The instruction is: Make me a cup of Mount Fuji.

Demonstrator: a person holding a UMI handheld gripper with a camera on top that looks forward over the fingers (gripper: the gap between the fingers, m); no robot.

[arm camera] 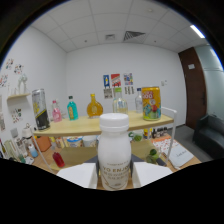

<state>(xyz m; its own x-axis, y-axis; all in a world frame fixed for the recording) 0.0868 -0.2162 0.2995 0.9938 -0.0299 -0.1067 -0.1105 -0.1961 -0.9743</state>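
Claw level, both white fingers pressed against a white bottle.

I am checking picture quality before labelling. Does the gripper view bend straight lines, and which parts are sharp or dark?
Gripper view: strong fisheye, so the shelf and ceiling curve; a black round border hides the corners. The white bottle between the fingers is clearest; the far cans and bottles look soft. Ceiling lights give even brightness.
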